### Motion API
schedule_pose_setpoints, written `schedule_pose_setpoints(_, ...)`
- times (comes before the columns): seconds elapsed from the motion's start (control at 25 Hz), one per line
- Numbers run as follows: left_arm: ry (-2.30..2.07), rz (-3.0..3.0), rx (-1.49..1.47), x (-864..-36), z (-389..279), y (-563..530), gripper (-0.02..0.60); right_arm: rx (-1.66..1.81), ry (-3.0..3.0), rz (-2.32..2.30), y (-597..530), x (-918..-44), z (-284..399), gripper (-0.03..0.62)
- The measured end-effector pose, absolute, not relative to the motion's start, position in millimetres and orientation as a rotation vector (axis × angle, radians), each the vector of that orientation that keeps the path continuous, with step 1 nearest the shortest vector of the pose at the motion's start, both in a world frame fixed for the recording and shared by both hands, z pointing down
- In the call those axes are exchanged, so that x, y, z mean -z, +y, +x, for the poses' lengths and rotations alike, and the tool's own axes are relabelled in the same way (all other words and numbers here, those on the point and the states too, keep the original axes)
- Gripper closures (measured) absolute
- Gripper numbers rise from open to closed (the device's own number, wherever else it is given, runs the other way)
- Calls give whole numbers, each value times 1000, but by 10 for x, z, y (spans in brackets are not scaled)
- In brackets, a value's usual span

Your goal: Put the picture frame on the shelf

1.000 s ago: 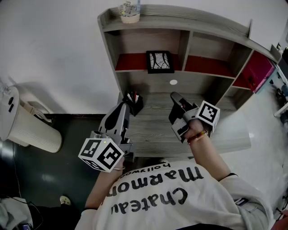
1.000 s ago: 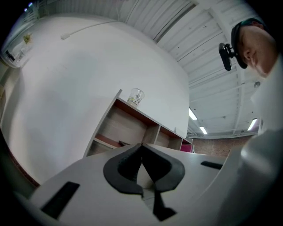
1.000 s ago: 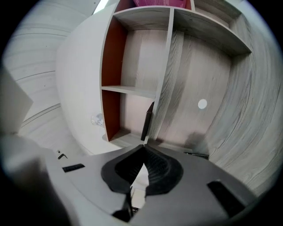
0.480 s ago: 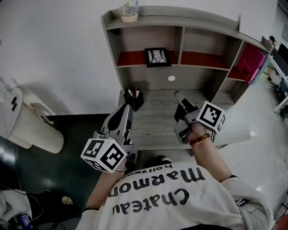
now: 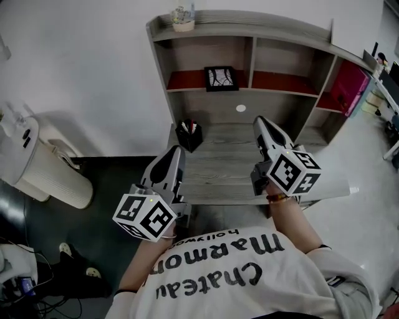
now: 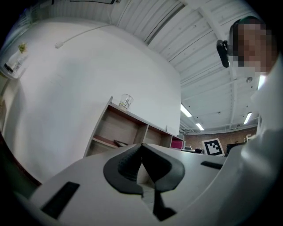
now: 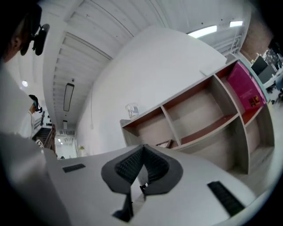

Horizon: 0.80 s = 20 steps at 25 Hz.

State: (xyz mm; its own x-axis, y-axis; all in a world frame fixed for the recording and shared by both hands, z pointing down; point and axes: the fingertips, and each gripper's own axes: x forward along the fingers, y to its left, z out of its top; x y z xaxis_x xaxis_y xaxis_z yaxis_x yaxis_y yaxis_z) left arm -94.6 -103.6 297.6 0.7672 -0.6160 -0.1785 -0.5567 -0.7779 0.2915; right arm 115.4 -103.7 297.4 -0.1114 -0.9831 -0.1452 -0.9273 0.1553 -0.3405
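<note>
The black picture frame lies on the red-lined left shelf compartment of the grey shelf unit. It also shows small in the left gripper view and the right gripper view. My left gripper hovers over the desk's front left, shut and empty. My right gripper is above the desk's right side, shut with nothing between its jaws. Both stand well short of the frame.
A black pen holder stands on the grey desk at left. A glass jar sits on the shelf top. A white appliance stands on the floor at left. A pink-lined compartment is at far right.
My right gripper has drawn back and risen, its cube now turned toward the camera. The view has shifted slightly; the left gripper has barely moved.
</note>
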Motion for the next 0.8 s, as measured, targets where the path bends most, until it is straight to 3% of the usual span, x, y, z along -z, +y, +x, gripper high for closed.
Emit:
schedule_pose_setpoints(0.2, -948, 2744, 414, -2909, -841, -932, 565, 106, 2197, -1861, -922, -2883, 1170, 595)
schedule_pose_setpoints(0.8, -956, 2677, 427, -3013, -265, -328, 565, 165, 2316, -1912, -301, -3110, 1573, 589)
